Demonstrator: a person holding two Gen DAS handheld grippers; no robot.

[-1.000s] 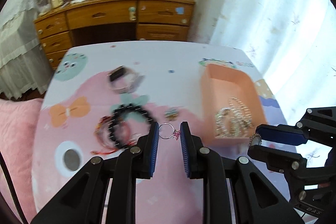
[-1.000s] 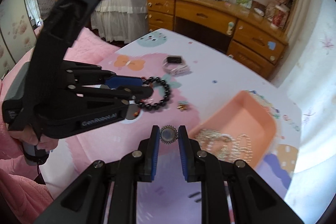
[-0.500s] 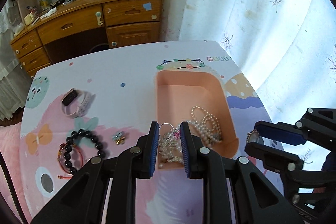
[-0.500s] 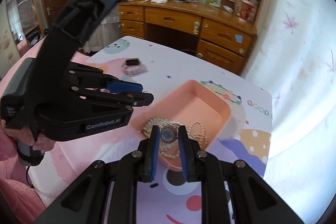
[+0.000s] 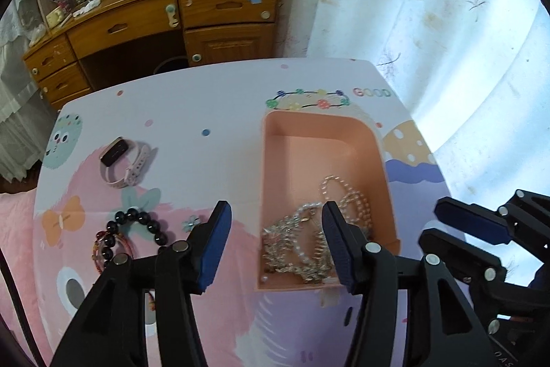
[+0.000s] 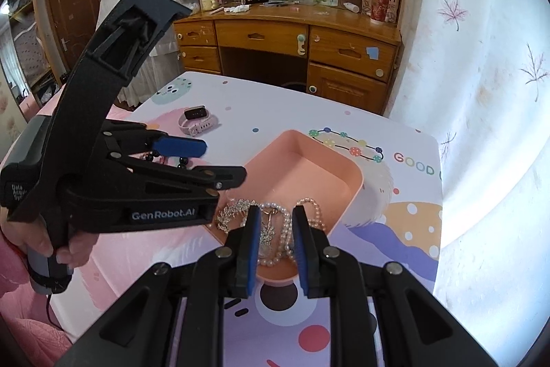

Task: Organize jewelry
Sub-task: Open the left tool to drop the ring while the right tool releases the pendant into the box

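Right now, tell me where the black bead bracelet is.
In the left wrist view the black bead bracelet lies on the table's left side, below the pink watch, overlapping a red bracelet.

**Jewelry in and beside the tray**

The peach tray (image 5: 323, 140) lies on the table, its near end heaped with tangled pearl strands (image 5: 347, 195) and a sparkly silver chain (image 5: 292, 246); its far end is bare. Left of the tray, well apart from it, lie a pink watch (image 5: 125, 160), a black bead bracelet (image 5: 137, 222) touching a red cord bracelet (image 5: 99, 246), and a small flower charm (image 5: 190, 224).
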